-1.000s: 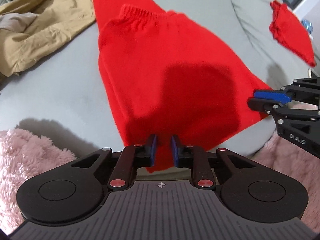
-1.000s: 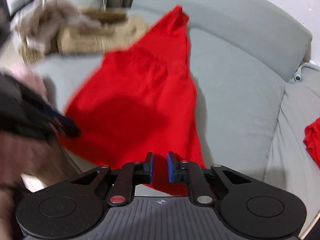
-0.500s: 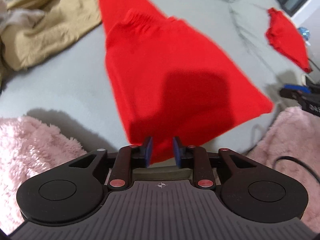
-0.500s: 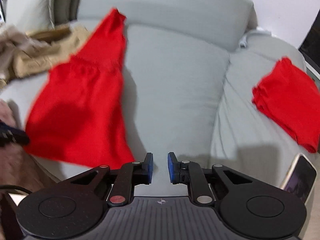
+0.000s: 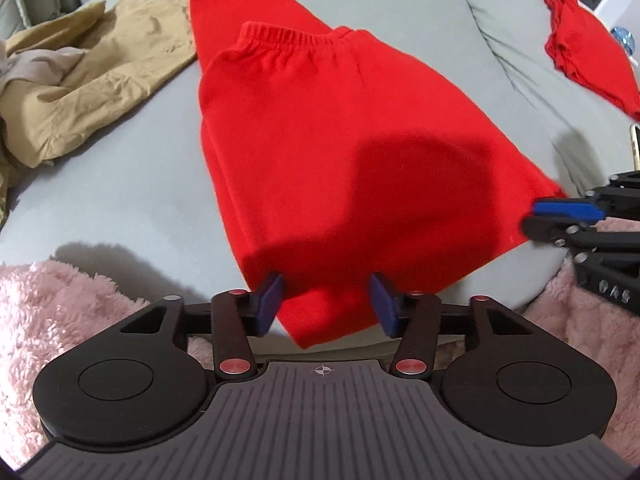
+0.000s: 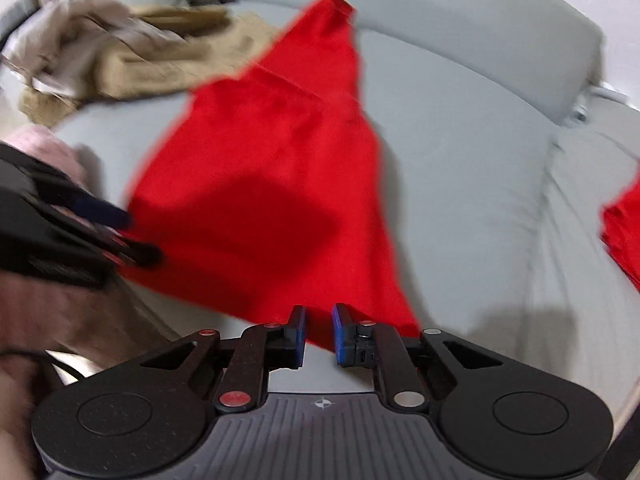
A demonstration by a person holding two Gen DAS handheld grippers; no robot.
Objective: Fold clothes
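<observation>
On the grey sofa (image 5: 140, 184): red shorts (image 5: 340, 152) lay spread flat, elastic waistband at the far end, near hem hanging over the seat's front edge.
Left claw (image 5: 326, 304): had just been opening; jaws stood well apart either side of the near hem corner, pads not pressing the cloth.
Right claw (image 6: 319, 334): jaws nearly together at the shorts' other near corner; red cloth showed in the gap, so it looked pinched, though blur left this uncertain.
Done: one red garment (image 5: 580, 48) lay folded on the far cushion.
Left: these shorts seemed partly folded at most; a tan heap of clothes (image 5: 88, 92) beside them remained unfolded.
Judgement: roughly early-to-middle of the job.
</observation>
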